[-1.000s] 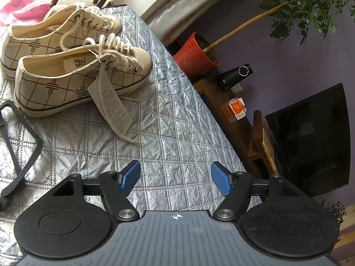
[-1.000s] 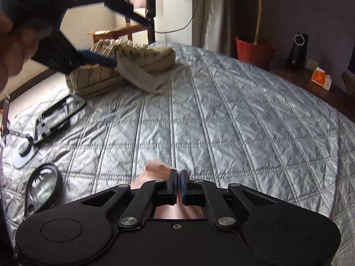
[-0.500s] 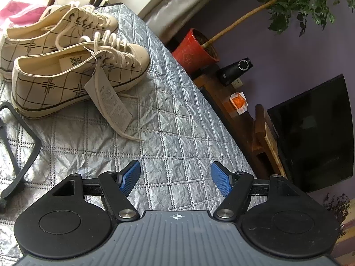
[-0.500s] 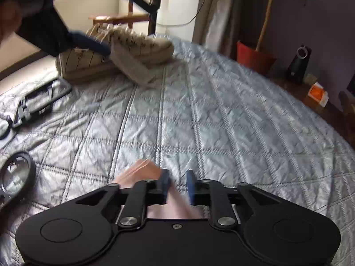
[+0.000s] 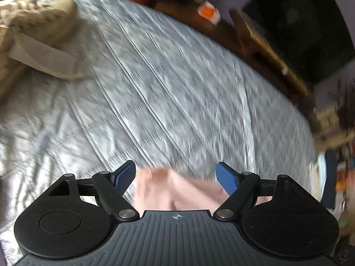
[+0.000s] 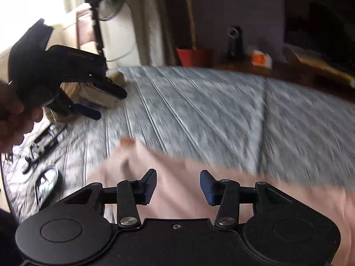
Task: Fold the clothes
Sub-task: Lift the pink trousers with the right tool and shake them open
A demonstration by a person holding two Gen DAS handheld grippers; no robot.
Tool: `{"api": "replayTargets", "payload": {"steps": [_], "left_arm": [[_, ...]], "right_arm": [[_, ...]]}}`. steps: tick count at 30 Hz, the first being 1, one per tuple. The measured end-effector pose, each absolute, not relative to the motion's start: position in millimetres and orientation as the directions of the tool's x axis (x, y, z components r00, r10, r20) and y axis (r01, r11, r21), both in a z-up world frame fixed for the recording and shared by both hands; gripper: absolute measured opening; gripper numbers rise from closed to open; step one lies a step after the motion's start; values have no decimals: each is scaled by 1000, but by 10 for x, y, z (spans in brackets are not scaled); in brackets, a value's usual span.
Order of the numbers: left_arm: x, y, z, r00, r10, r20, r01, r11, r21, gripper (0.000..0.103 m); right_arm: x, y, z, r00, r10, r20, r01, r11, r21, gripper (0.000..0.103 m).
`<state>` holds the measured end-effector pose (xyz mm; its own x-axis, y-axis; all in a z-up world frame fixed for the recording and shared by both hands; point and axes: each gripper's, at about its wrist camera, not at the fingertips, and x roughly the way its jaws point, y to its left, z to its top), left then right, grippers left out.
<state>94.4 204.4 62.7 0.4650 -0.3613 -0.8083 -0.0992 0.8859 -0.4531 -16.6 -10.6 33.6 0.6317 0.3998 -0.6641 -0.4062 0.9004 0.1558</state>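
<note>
A pale pink garment (image 6: 184,173) lies on the silver quilted bedspread (image 6: 210,110). My right gripper (image 6: 178,184) hovers over it, its jaws opening, pads apart and not pressing the cloth. In the left wrist view the pink garment (image 5: 177,190) shows just below my left gripper (image 5: 176,176), whose blue pads stand wide apart and are still opening, with nothing pinched. The left gripper (image 6: 97,104) also appears at the left of the right wrist view, held by a hand (image 6: 13,119). Both views are blurred by motion.
Cream checked sneakers (image 5: 37,28) with a paper tag sit at the bed's far left. A black frame tool (image 6: 42,146) and a round lens (image 6: 47,182) lie on the left. Beyond the bed stand a red plant pot (image 6: 193,56), a wooden bench (image 5: 266,51), a dark screen (image 5: 299,22).
The right jaws went from shut on the pink cloth to open, and more of the garment now lies spread. The left gripper swung away from the sneakers toward the pink garment.
</note>
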Motion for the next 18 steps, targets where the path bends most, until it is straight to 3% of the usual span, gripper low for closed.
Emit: {"api": "replayTargets", "payload": {"steps": [7, 10, 18], "left_arm": [[982, 1875, 572, 456, -355, -816, -78, 898, -434, 85], [1003, 1871, 537, 452, -358, -817, -101, 890, -445, 86], [989, 1691, 471, 396, -362, -844, -28, 914, -405, 86]], "right_arm": [[-295, -114, 366, 654, 407, -638, -425, 895, 134, 50], [-90, -113, 436, 678, 401, -616, -406, 903, 141, 60], [475, -191, 212, 608, 292, -739, -389, 920, 43, 58]]}}
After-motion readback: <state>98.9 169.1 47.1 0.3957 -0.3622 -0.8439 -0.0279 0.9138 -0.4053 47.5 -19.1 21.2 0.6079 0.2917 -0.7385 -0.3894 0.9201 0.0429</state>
